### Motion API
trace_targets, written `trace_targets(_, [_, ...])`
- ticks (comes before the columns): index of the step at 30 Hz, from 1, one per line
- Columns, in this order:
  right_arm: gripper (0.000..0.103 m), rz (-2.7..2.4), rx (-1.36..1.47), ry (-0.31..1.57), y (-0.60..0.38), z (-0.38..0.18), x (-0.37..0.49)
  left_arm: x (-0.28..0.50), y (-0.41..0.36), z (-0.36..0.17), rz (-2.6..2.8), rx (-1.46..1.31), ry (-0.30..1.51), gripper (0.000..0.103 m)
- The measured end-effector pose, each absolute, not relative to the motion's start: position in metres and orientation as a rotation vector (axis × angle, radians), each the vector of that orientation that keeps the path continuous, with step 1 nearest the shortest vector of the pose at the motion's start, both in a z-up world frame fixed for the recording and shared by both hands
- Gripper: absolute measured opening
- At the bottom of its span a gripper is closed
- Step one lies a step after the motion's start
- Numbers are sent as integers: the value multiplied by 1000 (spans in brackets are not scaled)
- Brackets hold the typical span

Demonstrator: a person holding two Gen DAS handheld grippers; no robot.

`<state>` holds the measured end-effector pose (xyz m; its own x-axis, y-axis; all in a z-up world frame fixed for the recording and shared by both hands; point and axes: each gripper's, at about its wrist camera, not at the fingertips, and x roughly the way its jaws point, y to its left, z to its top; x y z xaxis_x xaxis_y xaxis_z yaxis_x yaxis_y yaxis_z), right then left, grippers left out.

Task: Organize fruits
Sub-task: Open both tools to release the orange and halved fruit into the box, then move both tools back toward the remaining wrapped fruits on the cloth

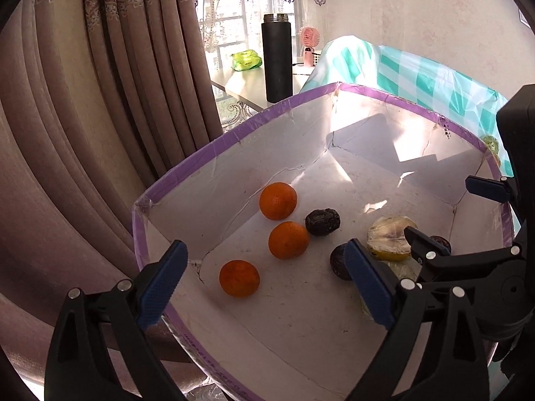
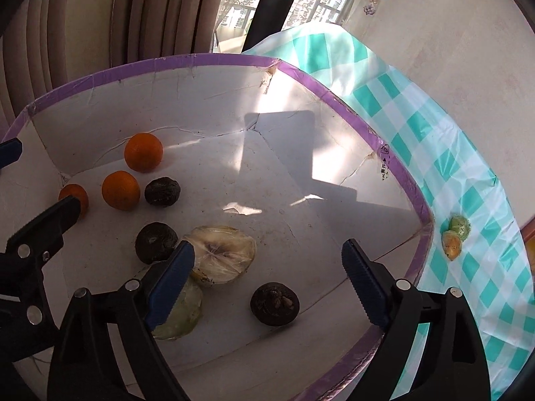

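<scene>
A white box with a purple rim [image 1: 234,133] [image 2: 334,97] holds three oranges [image 1: 288,240] [image 2: 120,190], three dark wrinkled fruits [image 1: 322,222] [image 2: 275,304] and plastic-wrapped fruit halves [image 1: 391,237] [image 2: 222,255]. My left gripper [image 1: 264,284] is open and empty over the box's near left side, above the oranges. My right gripper [image 2: 269,280] is open and empty over the box's near right, above a dark fruit. The right gripper's fingers [image 1: 485,188] also show in the left wrist view. A small wrapped green and orange fruit [image 2: 455,235] lies outside the box on the checked cloth.
A teal-and-white checked cloth [image 2: 468,167] covers the table right of the box. A black flask [image 1: 277,58], a pink fan [image 1: 310,45] and a green packet [image 1: 246,60] stand on a far table by the window. Curtains [image 1: 100,100] hang at left.
</scene>
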<state>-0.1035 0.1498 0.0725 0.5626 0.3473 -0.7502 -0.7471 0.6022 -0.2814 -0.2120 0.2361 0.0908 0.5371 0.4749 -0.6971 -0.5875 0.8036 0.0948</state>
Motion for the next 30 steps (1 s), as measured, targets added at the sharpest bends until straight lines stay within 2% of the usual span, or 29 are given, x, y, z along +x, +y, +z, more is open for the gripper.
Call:
trace_targets(8, [87,751,-548,658,141,78,-106,-216,235,98,686,-144,720,95])
trace_targets(12, [87,785,-486,596,129,85,-110,-226,215,124,762,-67,569,95])
trace_targets(14, [87,803,-427,560,116,90,-109,-232,199,139,786,-30,469,101])
trace_targets(21, [87,765,-137,463,43,115,-84,-239,129,167,704,35,222,101])
trace_targets(25, [88,668,17,484,-9,115,-54,-229,90,173,534,8,211,101])
trace_targets(30, [88,509,67,552,-63,93,-17,-194,34,160,308,45,287,101])
